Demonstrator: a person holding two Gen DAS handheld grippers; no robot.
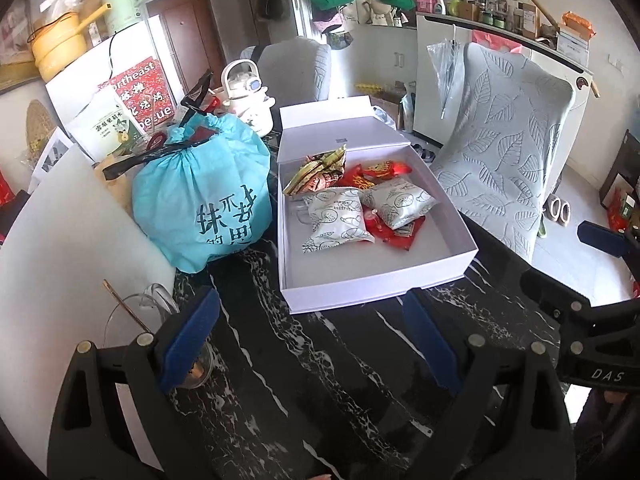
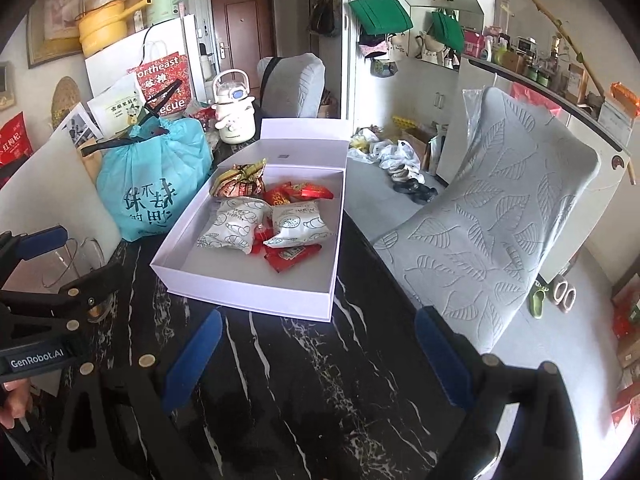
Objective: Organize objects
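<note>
An open white box (image 1: 452, 258) (image 2: 224, 294) sits on the black marble table (image 1: 312, 380) (image 2: 320, 380), lid folded back. Inside lie two white snack packets (image 1: 340, 220) (image 2: 232, 226), several red packets (image 1: 396, 234) (image 2: 290, 258) and a crumpled green-gold wrapper (image 1: 320, 170) (image 2: 240, 180). My left gripper (image 1: 312, 340) is open and empty, hovering over the table in front of the box. My right gripper (image 2: 320, 356) is open and empty, just in front of the box. Each gripper shows at the edge of the other's view.
A tied teal plastic bag (image 1: 204, 196) (image 2: 152, 184) stands left of the box. Behind it are a white kettle (image 1: 246, 96) (image 2: 234, 114), paper bags and a white board (image 1: 60, 232). A grey leaf-pattern chair (image 1: 504, 152) (image 2: 492, 232) stands right of the table. A glass (image 1: 160, 304) sits near left.
</note>
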